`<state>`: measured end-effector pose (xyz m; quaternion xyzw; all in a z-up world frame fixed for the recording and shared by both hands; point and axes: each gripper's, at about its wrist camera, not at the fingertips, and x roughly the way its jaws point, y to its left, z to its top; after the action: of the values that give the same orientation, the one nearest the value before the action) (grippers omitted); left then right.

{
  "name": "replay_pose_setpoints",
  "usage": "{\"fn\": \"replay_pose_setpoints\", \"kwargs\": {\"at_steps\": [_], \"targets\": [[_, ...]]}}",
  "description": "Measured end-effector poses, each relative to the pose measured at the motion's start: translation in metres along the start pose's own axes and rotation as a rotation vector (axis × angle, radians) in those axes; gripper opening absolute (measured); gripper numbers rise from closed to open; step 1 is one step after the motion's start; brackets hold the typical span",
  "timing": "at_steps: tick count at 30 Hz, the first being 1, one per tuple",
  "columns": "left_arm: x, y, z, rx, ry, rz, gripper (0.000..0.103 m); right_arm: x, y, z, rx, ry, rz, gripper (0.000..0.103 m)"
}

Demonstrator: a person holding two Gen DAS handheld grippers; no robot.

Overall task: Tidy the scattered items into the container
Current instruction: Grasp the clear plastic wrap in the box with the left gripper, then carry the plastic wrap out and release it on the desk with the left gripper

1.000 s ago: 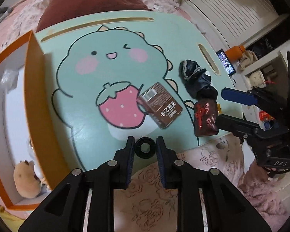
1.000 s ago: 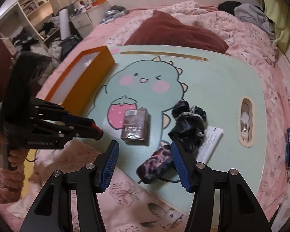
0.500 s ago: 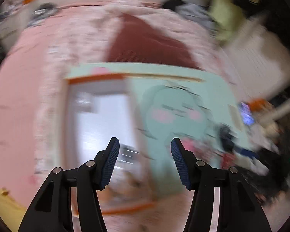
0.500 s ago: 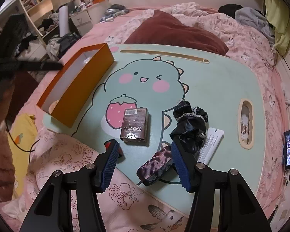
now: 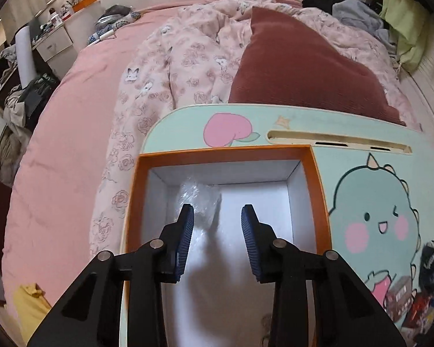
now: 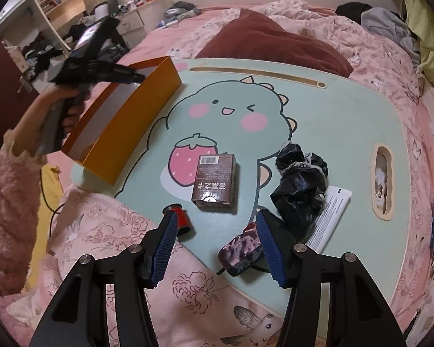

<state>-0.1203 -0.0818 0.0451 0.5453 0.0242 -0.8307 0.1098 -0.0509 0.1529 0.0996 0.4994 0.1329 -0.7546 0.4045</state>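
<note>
While the left gripper (image 5: 217,231) hangs over the orange box (image 5: 321,202) with its jaws wide and nothing between them, the right gripper (image 6: 217,234) waits low at the near edge of the tabletop (image 6: 332,115), jaws wide and holding nothing too. The box sits at about 10 o'clock on the tabletop, seen from the right side. Inside it lies a bit of clear plastic (image 5: 201,199).

The things to tidy are all close to the right gripper. A small red spool (image 6: 182,217) lies just by its left finger. A brown carton (image 6: 214,180) is straight ahead at 12 o'clock, and its long side points away from the jaws. A dark patterned pouch (image 6: 241,248) is touching the right finger, at about 2 o'clock. A black crumpled bag (image 6: 301,185) rests on a white paper (image 6: 332,211) a bit farther on.

I think the right gripper should grab next, because it is much nearer. The carton's narrow sides face the fingers, so it could go straight in.
</note>
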Motion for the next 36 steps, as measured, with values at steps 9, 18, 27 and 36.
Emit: {"fn": "replay_pose_setpoints", "kwargs": {"at_steps": [9,18,27,36], "targets": [[0.02,-0.004,0.004,0.065,0.043,0.145,0.049,0.005,-0.001,-0.001,0.009,0.011,0.012,0.056],[0.016,0.017,0.006,0.047,0.053,0.086,0.024,0.005,0.004,-0.001,-0.006,0.015,0.03,0.056],[-0.102,-0.052,-0.042,0.205,-0.065,-0.327,0.025,-0.009,-0.011,0.004,0.05,-0.04,0.001,0.056],[-0.076,-0.132,-0.098,0.381,0.084,-0.44,0.033,-0.017,-0.029,-0.001,0.101,-0.061,-0.005,0.056]]}}
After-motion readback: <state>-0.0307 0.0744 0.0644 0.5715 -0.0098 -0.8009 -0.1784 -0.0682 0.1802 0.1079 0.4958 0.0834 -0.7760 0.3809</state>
